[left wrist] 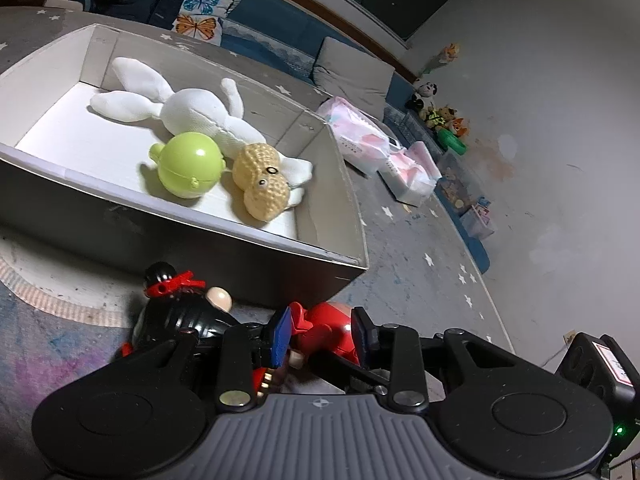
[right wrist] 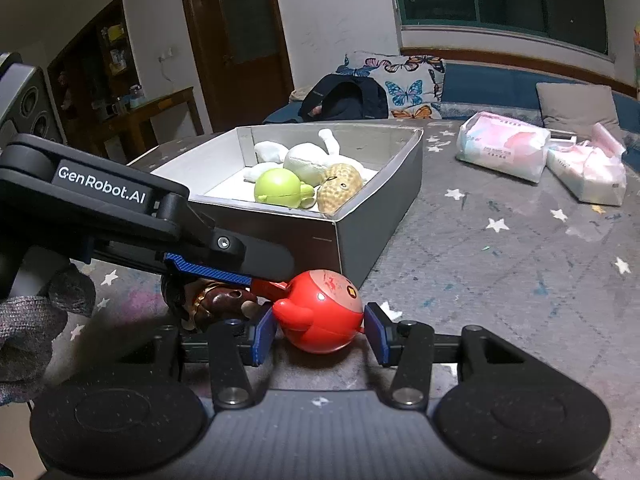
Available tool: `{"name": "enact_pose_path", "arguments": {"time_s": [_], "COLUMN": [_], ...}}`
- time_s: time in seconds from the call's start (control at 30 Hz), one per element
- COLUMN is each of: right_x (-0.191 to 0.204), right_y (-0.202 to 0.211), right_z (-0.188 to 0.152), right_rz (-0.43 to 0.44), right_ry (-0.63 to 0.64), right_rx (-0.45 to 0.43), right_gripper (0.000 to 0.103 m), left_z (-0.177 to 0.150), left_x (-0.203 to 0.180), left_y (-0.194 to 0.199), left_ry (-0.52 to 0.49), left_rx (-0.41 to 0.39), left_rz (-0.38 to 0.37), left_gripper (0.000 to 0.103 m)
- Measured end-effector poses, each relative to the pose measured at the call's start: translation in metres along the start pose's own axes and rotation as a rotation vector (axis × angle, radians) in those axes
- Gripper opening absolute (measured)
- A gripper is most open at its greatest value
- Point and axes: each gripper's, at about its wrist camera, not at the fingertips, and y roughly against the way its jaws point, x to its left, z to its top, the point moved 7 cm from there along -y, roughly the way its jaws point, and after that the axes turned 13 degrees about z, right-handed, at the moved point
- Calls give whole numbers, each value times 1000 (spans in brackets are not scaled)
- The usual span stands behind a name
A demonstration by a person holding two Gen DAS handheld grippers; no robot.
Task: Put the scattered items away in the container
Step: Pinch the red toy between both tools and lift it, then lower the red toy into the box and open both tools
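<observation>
A grey cardboard box holds a white plush rabbit, a green ball toy and a knitted peanut. In front of it on the mat lie a red round toy and a black ninja figure. My right gripper has its blue pads on both sides of the red toy, touching it. My left gripper reaches in from the left with its pads around a part of the red toy.
Two pink-and-white tissue packs lie on the star-patterned mat to the right of the box. A dark backpack and a butterfly pillow sit behind it. Small plush toys line the wall.
</observation>
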Motion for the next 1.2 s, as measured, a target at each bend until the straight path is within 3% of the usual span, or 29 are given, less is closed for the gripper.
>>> {"name": "enact_pose_path", "arguments": {"time_s": [0.23,0.53,0.83,1.2], "right_x": [9,29,46,47], "right_y": [26,32,-23,-110], "right_z": [10,53,105,142], "right_rz": [-36,-43,26,100], "right_ry": [38,158,247,230], "right_rx": [-48,-94,-67,30], "right_gripper": [48,48,48,48], "left_z": [4,31,74,123], "left_x": [-15,-17,27,97], "left_y": [20,53,64,36], "left_ry": [-14,-7,82,222], "left_rx": [-47,-167,-240,-233], "left_rz": [-60,-76,-19,42], "left_gripper": [35,35,35,35]}}
